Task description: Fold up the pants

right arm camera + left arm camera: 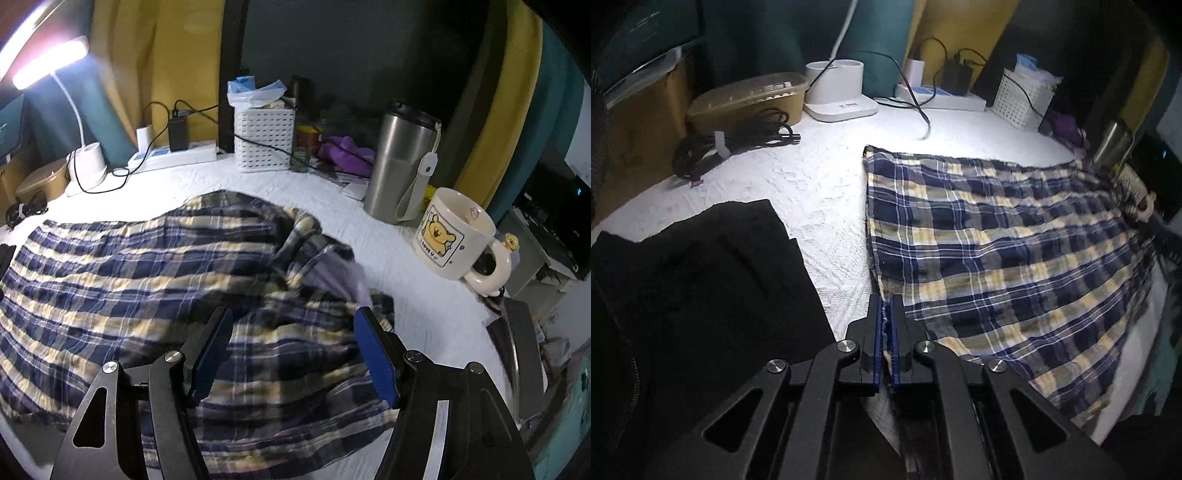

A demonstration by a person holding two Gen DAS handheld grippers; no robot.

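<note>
Blue, white and yellow plaid pants (1004, 254) lie spread on the white textured table cover (820, 192). My left gripper (886, 302) is shut on the near left hem edge of the pants, with a thin strip of frayed cloth between its blue pads. In the right wrist view the plaid pants (155, 280) bunch up at the waist end, where a pale inner lining shows. My right gripper (293, 325) hovers open just above that bunched cloth, its blue pads wide apart and nothing pinched between them.
A black garment (701, 280) lies left of the pants. At the back stand a lamp base (838, 92), a coiled cable (731, 142), a power strip (942, 98) and a white basket (264, 138). A steel tumbler (400, 166) and a bear mug (454, 232) stand at the right.
</note>
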